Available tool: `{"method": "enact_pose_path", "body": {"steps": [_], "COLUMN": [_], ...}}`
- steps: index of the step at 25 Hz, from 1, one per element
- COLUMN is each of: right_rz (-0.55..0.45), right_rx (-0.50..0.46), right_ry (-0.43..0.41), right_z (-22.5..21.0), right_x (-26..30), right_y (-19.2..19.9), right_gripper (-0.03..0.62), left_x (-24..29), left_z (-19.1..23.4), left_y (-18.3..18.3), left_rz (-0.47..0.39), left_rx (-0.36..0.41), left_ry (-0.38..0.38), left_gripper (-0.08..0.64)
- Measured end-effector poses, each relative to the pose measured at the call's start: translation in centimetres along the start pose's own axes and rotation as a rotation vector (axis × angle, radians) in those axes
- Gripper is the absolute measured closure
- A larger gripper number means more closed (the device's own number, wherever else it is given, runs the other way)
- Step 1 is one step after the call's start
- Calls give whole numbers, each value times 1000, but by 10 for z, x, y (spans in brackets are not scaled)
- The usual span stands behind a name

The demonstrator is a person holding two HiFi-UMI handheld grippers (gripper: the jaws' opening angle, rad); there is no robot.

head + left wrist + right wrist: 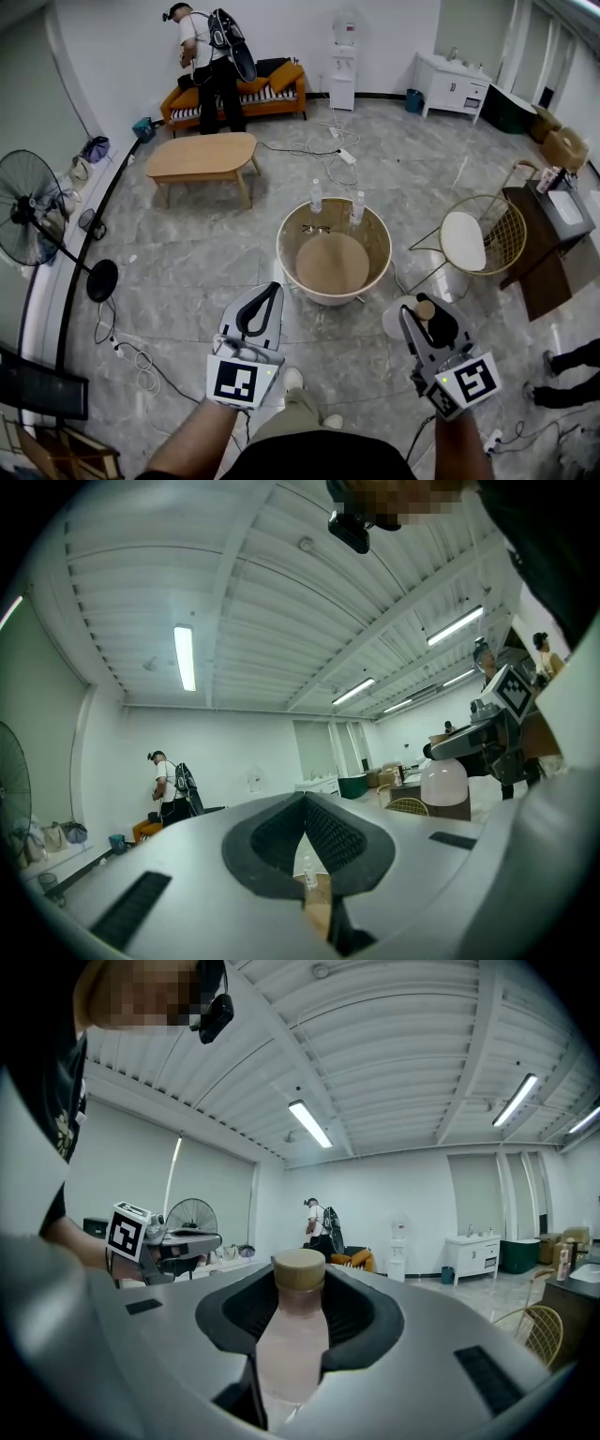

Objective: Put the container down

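Right now the right gripper (428, 321) is pinching the container (292, 1344) at its neck. Both pads are pressing on it just under the tan cap (299, 1271), which is sticking up above the jaws. The pale, rounded body is hanging below them (in the left gripper view it is showing as a white dome under the jaws). The container is being held upright in the air over the grey marbled floor (187, 272). It is not resting on anything, and it is hanging just beside the near right edge of the round table (377, 272).

The left gripper (273, 286) is hovering level beside it, well apart from the container. Its fingertips are pressing together and nothing is sitting between them. Only the diamond-shaped gap behind the tips is staying open. It is pointing toward the round table's near left edge without touching it.

Two clear water bottles (316, 195) are standing upright on the far side of the round table's wooden top, near the rim. A wire chair (506, 225) with a white cushion is standing to the right of the table. Farther back, a low wooden coffee table (202, 155) is standing in front of an orange sofa (281, 84). A person (211, 66) wearing a backpack is standing by that sofa. A black pedestal fan (28, 206) is standing at the left wall.
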State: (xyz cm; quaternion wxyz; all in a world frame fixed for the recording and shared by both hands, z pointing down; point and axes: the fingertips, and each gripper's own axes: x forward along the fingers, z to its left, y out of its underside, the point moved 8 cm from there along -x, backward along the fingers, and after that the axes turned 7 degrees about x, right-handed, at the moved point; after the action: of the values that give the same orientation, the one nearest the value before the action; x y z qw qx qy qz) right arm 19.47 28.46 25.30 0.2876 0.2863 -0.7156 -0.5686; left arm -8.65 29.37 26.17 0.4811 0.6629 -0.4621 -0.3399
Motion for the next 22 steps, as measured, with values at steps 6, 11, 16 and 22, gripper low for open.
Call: {"method": "enact_pose_path", "body": {"steps": [6, 11, 16, 22], "right_rz": [13, 16, 23, 20], "right_rx": [0, -2, -17, -16], "right_ry": [15, 33, 48, 54], "right_z": [-11, -23, -39, -44], "right_x": [27, 45, 63, 87], "right_y": [1, 4, 3, -4], "right_gripper": [445, 445, 445, 445], "left_x": [25, 43, 65, 85], "left_z": [17, 31, 40, 58], "left_y": [12, 22, 27, 32], "left_rz": [9, 7, 2, 0], "left_rx": [-5, -12, -15, -16], "left_ry": [21, 27, 25, 35], "left_gripper": [545, 545, 545, 545]}}
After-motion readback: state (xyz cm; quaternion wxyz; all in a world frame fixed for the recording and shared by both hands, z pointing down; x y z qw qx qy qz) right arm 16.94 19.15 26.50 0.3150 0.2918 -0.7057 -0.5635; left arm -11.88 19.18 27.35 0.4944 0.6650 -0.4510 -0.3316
